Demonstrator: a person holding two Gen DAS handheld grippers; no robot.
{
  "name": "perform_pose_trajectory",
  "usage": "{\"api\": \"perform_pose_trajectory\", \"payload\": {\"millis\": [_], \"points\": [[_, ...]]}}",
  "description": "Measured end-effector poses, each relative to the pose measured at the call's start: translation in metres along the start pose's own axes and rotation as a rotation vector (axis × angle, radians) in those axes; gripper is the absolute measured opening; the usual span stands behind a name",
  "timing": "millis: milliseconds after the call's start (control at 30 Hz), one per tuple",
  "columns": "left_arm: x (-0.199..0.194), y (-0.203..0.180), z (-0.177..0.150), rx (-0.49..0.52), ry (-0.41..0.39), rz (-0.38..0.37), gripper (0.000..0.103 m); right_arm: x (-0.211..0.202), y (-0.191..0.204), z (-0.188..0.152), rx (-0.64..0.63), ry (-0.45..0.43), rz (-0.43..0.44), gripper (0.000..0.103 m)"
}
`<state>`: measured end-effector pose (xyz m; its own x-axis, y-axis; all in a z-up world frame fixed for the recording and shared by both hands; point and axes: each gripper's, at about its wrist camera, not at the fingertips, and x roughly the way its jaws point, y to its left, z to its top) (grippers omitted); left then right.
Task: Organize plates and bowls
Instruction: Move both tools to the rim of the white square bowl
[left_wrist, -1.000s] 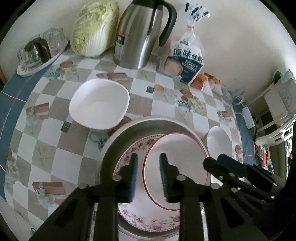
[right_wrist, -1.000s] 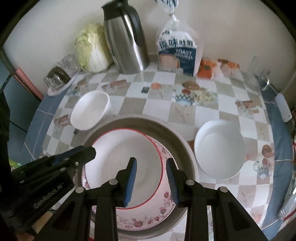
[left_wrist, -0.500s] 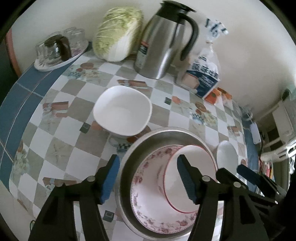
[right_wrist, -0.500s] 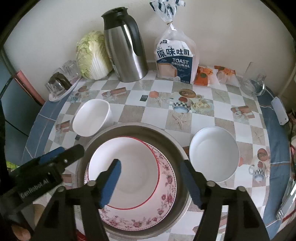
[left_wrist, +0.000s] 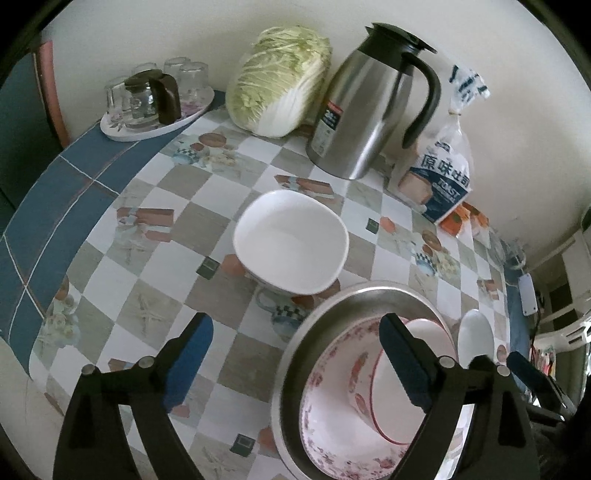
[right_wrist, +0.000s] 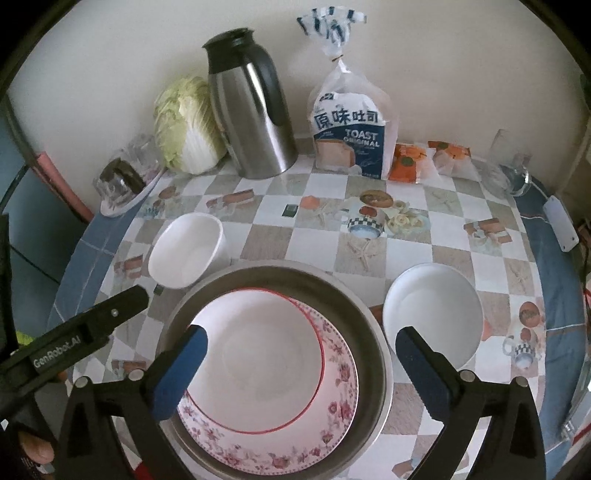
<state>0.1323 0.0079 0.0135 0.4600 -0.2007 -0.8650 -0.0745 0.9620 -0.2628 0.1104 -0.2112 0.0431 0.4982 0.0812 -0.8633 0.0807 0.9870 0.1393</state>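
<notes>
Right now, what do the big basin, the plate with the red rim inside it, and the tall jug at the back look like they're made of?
Big basin: brushed metal, probably stainless steel; dull grey sheen on its wall.
Red-rimmed plate: glazed white ceramic or possibly melamine; smooth, glossy, opaque.
Tall jug: shiny stainless steel body with streaky reflections; its black lid and handle look plastic.

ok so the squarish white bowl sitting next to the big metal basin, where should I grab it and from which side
Grip the squarish white bowl by its rim, one finger inside and one outside. It sits upright and empty, so the thin wall is open to pinch. Probably come from above on the side away from the metal basin, whose rim crowds its near edge. The left gripper, its fingers opening and empty, is nearest.
</notes>
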Motion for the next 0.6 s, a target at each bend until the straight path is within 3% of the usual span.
{"api": "perform_pose_trajectory", "payload": {"millis": [233,400,600], "points": [[0.004,0.026,0.024,-0.058,-0.031,0.016,0.092,-0.013,0.015,0.014,0.022,-0.096,-0.025,0.103],[0.013,0.057,0.039,-0.157,-0.040,-0.022,0.095,0.004,0.042,0.037,0.058,-0.053,0.010,0.103],[0.031,0.079,0.050,-0.201,-0.027,-0.036,0.095,0.037,0.081,0.058,0.045,0.032,0.078,0.103]]}}
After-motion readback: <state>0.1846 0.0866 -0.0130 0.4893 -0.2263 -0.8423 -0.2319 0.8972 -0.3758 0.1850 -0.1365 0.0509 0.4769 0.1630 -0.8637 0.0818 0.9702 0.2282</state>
